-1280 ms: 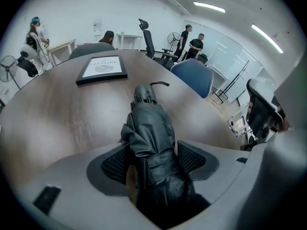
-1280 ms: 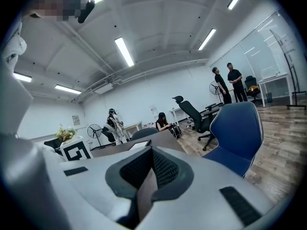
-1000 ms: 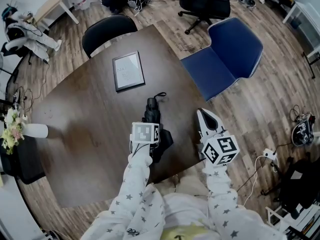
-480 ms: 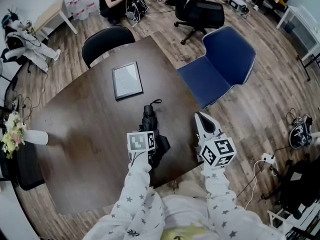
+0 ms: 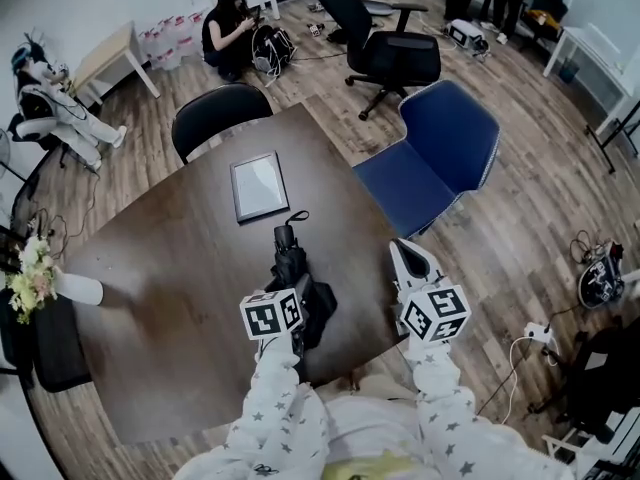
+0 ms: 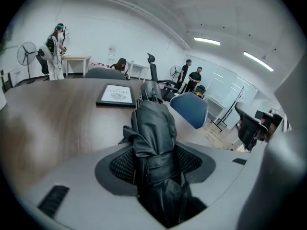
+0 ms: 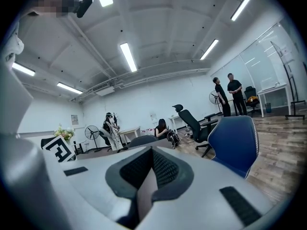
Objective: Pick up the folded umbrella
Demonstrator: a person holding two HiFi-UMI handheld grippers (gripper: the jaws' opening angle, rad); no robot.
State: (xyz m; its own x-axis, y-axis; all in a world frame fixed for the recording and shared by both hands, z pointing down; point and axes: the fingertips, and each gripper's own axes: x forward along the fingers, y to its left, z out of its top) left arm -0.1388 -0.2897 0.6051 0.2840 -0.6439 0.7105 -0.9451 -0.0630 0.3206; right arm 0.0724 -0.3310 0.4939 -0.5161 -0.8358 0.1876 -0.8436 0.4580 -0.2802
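The folded black umbrella [image 5: 290, 264] sits between the pads of my left gripper [image 5: 303, 298], which is shut on its middle. In the left gripper view the umbrella [image 6: 153, 128] runs straight away from the camera, strap wrapped round it, its wrist-loop end pointing toward the framed picture [image 6: 116, 95]. It hangs tilted above the dark wooden table [image 5: 170, 268]. My right gripper [image 5: 403, 254] hovers over the table's right edge, shut on nothing. In the right gripper view its pads [image 7: 165, 169] meet with nothing between them.
A framed picture [image 5: 259, 186] lies flat beyond the umbrella. A vase of flowers [image 5: 40, 280] stands at the table's left end. A blue chair [image 5: 440, 153] is close on the right, and a black chair [image 5: 220, 113] at the far edge. A person [image 5: 228, 28] sits on the floor behind.
My left gripper has closed on the umbrella and risen, tilting it up off the table. The right gripper has risen a little beside it.
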